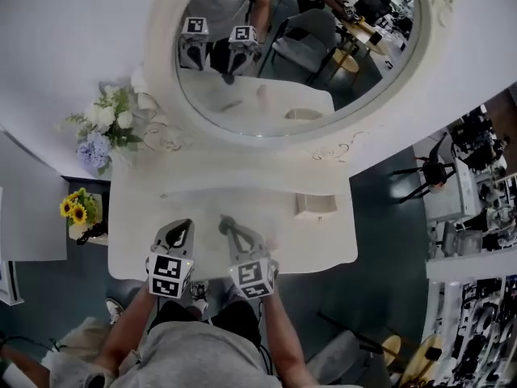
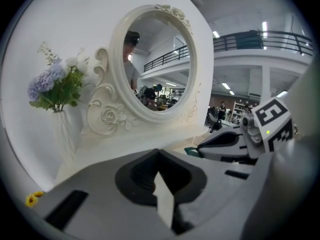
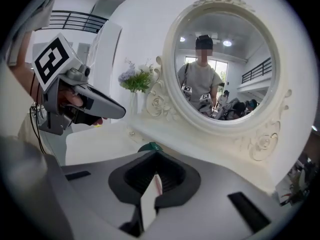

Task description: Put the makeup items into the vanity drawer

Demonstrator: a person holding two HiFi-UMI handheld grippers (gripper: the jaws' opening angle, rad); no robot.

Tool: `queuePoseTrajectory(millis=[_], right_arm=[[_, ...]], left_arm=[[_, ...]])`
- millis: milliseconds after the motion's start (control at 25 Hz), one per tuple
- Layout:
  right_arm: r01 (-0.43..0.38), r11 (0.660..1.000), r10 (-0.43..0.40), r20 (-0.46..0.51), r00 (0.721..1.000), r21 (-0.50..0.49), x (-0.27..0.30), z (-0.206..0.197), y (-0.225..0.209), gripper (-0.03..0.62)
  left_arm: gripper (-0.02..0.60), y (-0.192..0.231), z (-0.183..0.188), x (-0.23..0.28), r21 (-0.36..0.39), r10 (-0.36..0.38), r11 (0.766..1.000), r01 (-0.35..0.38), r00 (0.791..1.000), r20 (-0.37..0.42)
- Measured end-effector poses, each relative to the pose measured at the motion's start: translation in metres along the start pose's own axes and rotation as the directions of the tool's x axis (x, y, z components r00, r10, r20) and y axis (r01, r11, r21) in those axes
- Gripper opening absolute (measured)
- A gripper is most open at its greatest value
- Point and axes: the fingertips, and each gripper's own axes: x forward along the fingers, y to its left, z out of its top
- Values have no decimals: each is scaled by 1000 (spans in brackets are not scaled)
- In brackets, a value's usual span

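Inspection of your station, item by item.

**Grippers:** You hold two. Your left gripper point(image 1: 185, 224) and your right gripper point(image 1: 225, 221) sit side by side over the front part of the white vanity table point(image 1: 137, 233), both pointing toward the mirror.
- **Left gripper:** In its own view, the jaws are brought together and nothing is between the pads.
- **Right gripper:** The jaws are likewise closed to a narrow seam.

**Small dark green rounded thing point(image 3: 150, 146):** One shows directly past the tip of your right gripper. Whether that tip pinches it or it merely lies beyond cannot be told.

**Small cream box-shaped item point(image 1: 315, 204):** One rests on the tabletop, right of centre and close under the mirror's base. It is well apart from both grippers, and neither touches it.

**Fixtures:**
- **Large oval mirror in an ornate white frame point(image 1: 266, 107):** One stands upright at the back of the table. It reflects both of your grippers.
- **Flowers:** There are two bunches.
  - **White and lilac artificial flowers point(image 1: 105, 132):** This bunch stands at the table's back left corner, beside the mirror frame.
  - **Small yellow sunflowers point(image 1: 77, 208):** This bunch sits off the table's left edge, lower down.
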Motion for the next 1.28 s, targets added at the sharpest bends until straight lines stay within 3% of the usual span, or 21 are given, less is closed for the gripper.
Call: queuePoseTrajectory(millis=[320, 680, 1000, 1280], right_arm=[[186, 982, -187, 34, 982, 40, -73, -10, -58, 15], [302, 949, -305, 14, 952, 94, -129, -43, -119, 15], [357, 926, -362, 25, 932, 127, -147, -58, -178, 15], [342, 928, -348, 16, 937, 146, -136, -80, -224, 16]], left_arm=[[0, -70, 46, 17, 112, -128, 986, 122, 990, 53], [0, -138, 66, 43, 162, -210, 966, 199, 976, 53], [0, -175, 81, 79, 171, -226, 961, 216, 973, 42], [0, -190, 86, 117, 157, -198, 969, 193, 980, 20]])
